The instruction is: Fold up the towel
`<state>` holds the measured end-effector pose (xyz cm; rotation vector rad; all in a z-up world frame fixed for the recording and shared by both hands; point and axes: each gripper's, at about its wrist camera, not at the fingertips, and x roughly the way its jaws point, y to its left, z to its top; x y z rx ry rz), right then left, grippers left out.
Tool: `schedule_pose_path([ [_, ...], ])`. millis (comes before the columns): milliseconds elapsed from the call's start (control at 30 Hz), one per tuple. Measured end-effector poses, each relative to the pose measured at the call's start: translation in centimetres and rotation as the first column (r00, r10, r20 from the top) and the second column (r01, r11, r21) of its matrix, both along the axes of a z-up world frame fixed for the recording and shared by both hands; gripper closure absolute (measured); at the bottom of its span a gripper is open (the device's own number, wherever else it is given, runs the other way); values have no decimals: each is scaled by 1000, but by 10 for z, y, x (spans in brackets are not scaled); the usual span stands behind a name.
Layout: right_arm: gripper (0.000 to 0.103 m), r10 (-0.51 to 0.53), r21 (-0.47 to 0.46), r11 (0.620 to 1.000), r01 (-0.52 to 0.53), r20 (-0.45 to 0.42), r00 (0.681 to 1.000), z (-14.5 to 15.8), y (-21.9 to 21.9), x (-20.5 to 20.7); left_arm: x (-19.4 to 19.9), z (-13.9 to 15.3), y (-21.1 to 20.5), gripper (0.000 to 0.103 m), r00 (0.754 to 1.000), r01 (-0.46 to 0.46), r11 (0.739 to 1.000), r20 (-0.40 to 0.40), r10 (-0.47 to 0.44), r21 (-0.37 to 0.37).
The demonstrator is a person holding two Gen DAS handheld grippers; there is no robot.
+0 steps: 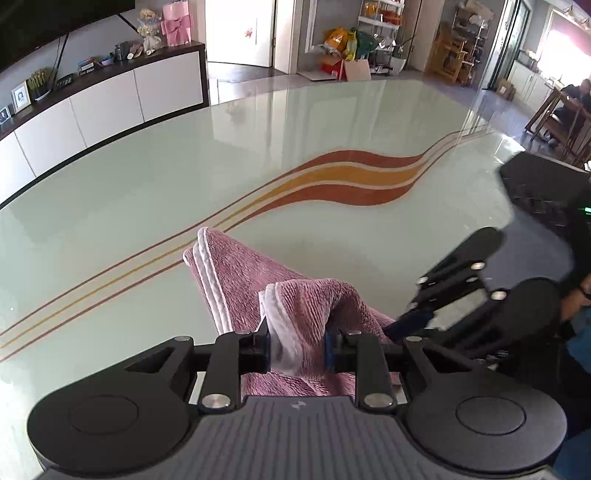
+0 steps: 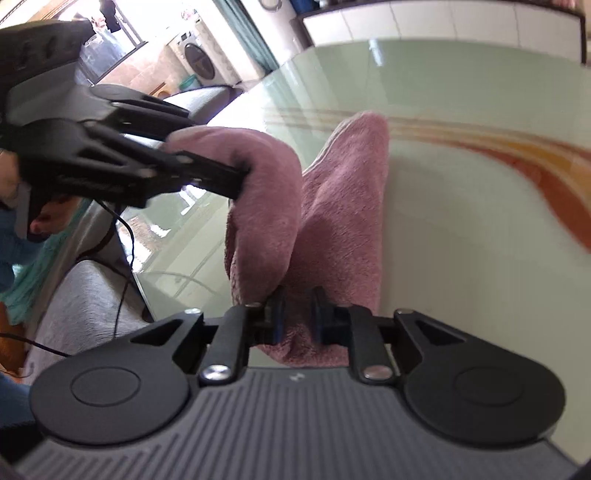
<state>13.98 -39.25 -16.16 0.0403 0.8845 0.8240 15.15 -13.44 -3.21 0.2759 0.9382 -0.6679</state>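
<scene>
Left wrist view, left to right: long white-fronted sideboard with dark top (image 1: 107, 96) at upper left, cluttered with photo frames, small ornaments and a pink gift bag with bow (image 1: 176, 23). Glossy pale-green glass bench (image 1: 147, 177) across the middle, crossed by wavy rust, orange and cream painted stripes (image 1: 354, 177). Pink ribbed terry towel with white stitched hem (image 1: 251, 280) at lower centre, one corner lying on the bench, another bunched up into a hump. Black left gripper (image 1: 297, 347) at bottom centre, closed on that raised hemmed fold, blue pads pressing the cloth from both sides. Black right gripper (image 1: 410, 325) at lower right, blurred, slanting in with its tip against the towel's right edge. Metal shelving with bright packages at top centre-right; seated person at a wooden table at far right.

Right wrist view, left to right: left gripper (image 2: 236, 181) reaching in from upper left, soft pink cloth wrapped over its tip; hand and blue sleeve behind it. Grey upholstered seat (image 2: 81, 295) and thin black cable at lower left, beyond the bench edge. Towel (image 2: 347, 206) draped in two plush lobes at centre, hanging down between the right gripper (image 2: 297, 317) fingers at bottom centre; jaws narrowly parted around the fabric, grip uncertain. Blurred stripes at right.
</scene>
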Motion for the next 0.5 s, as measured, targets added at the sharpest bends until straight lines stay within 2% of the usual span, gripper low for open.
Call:
schedule_pose_path([
  [67, 72, -16, -23, 1000, 18, 62, 998, 5, -3, -8, 8, -4, -4, 75, 1000, -2, 1000, -15, 3, 14],
  [133, 70, -29, -40, 999, 35, 150, 988, 12, -8, -19, 16, -8, -8, 74, 1000, -1, 999, -31, 2, 33],
  [300, 70, 36, 63, 996, -55, 272, 962, 30, -8, -43, 34, -18, -13, 74, 996, -15, 999, -84, 20, 50],
  [367, 70, 89, 41, 994, -106, 301, 950, 33, 3, -50, 41, -20, -14, 73, 994, -20, 999, -102, 25, 50],
  [500, 70, 159, -22, 987, -159, 291, 943, 22, 27, -48, 49, -25, -15, 70, 992, -25, 998, -123, 32, 56],
])
